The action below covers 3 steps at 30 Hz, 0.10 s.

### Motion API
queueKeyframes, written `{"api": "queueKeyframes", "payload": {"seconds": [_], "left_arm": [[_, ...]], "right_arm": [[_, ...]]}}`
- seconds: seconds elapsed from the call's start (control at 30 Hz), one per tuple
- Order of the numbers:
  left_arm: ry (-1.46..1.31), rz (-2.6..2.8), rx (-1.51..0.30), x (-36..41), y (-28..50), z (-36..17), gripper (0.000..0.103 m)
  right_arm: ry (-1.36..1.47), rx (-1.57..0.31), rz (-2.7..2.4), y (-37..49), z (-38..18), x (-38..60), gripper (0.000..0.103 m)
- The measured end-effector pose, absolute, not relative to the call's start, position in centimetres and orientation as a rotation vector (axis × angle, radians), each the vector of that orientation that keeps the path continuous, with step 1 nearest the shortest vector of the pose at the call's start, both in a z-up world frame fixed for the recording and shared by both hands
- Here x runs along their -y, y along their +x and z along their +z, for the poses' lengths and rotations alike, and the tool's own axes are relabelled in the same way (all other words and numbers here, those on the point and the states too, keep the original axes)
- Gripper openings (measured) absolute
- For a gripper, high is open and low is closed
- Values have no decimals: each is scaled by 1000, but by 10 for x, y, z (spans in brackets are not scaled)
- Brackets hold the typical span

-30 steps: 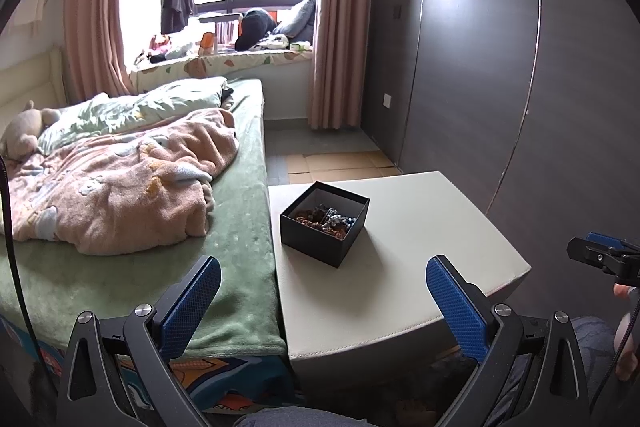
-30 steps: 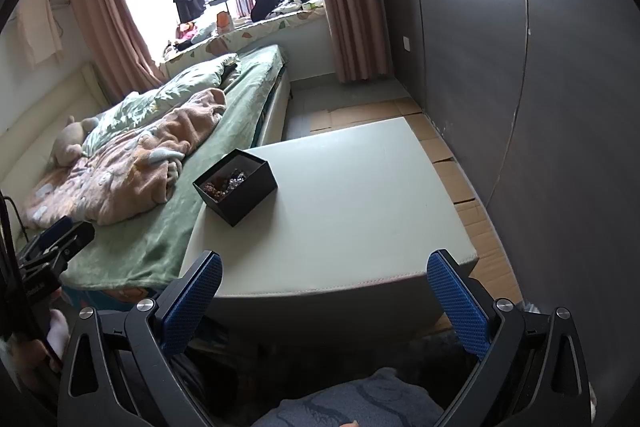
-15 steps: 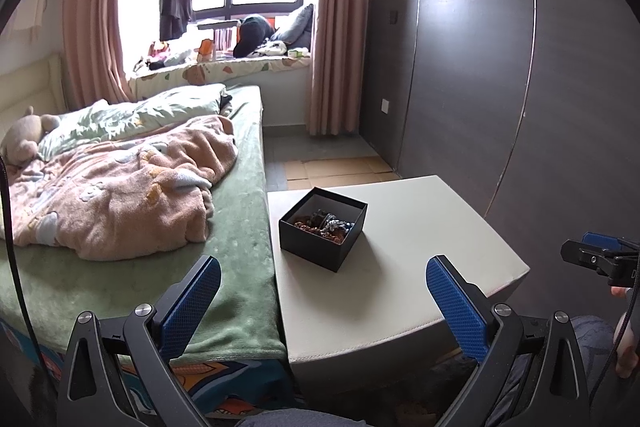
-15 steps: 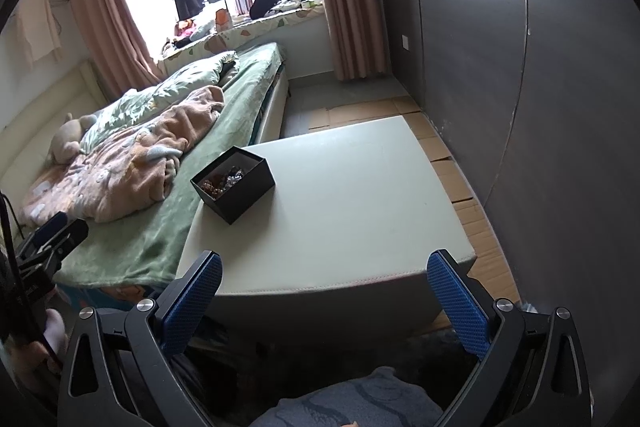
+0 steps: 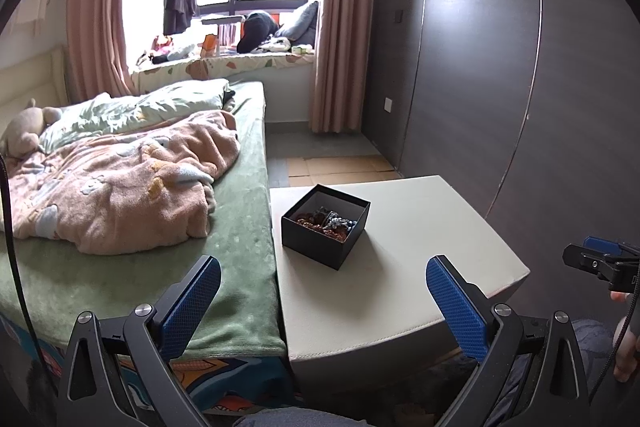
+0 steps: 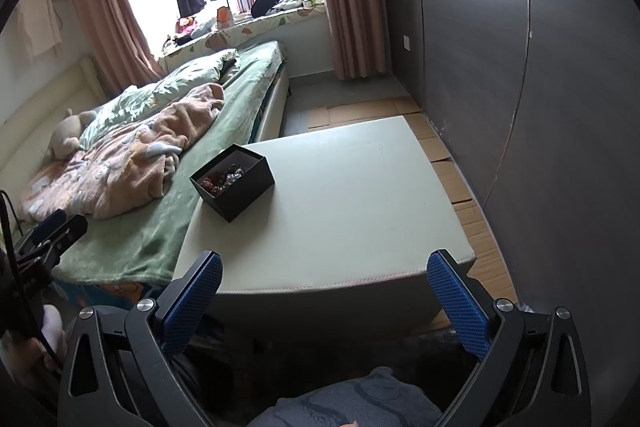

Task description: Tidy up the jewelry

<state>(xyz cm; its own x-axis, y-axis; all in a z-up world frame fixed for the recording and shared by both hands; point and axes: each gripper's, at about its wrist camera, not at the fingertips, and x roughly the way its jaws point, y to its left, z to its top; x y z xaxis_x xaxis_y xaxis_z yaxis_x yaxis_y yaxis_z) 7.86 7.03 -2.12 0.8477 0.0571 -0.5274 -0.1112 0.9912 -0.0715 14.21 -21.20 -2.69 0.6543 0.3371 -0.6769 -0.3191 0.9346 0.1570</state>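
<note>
A lidless black box (image 5: 325, 231) sits on the pale cream table (image 5: 400, 291), on the half of the top nearest the green-covered bed (image 5: 240, 227) that the table butts against. Inside the box lies a tangle of jewelry (image 5: 329, 221): reddish-brown beads toward the bed side and darker, silvery pieces beside them. The rest of the tabletop around the box is bare.

The left gripper (image 5: 323, 301) hangs short of the table's near edge, its blue-padded fingers (image 5: 192, 305) spread wide apart with nothing between them; one finger lies over the bed's edge, the other over the table's near corner. The right gripper (image 6: 325, 297) is likewise spread wide and empty, held just off the table's near edge, well apart from the box. A peach fleece blanket (image 5: 120, 187) is bunched on the bed beyond the box.
</note>
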Motion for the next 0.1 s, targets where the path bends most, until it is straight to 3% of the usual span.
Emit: {"api": "queueKeyframes", "payload": {"seconds": [0.1], "left_arm": [[-98,91,-557,-71,79,-21,102]], "right_arm": [[30,-776,373,143,-27,212,103]]}}
